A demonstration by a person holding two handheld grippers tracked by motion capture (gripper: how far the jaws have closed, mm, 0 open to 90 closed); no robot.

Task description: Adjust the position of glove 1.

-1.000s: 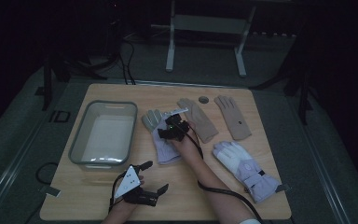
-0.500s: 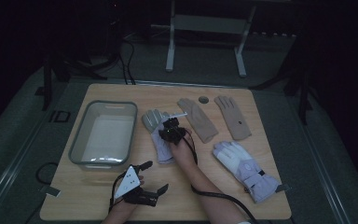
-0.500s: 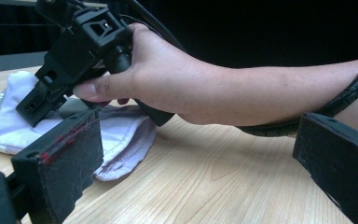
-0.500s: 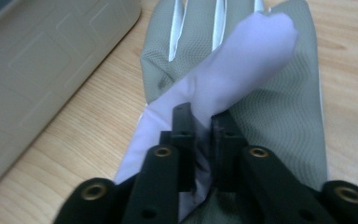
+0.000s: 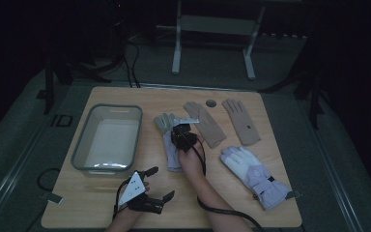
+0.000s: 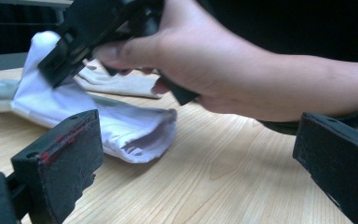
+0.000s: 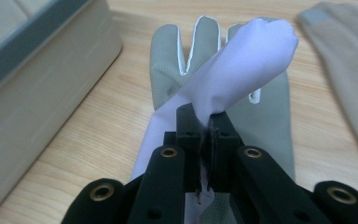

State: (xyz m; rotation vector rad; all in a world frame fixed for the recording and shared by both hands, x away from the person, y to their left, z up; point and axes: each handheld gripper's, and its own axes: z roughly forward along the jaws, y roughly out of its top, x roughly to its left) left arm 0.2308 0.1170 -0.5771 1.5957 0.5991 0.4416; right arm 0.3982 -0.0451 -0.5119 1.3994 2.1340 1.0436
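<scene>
Two grippers: our right gripper (image 7: 205, 128) has its fingers pinched shut on the lilac-and-grey padded glove (image 7: 242, 60), lifting a fold; our left gripper (image 5: 147, 186) waits near, fingers wide open, holding nothing.

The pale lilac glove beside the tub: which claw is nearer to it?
Right. The right claw is shut on a fold of the lilac glove, lifting it. The left claw sits open near the table's front edge, apart from it.
</scene>
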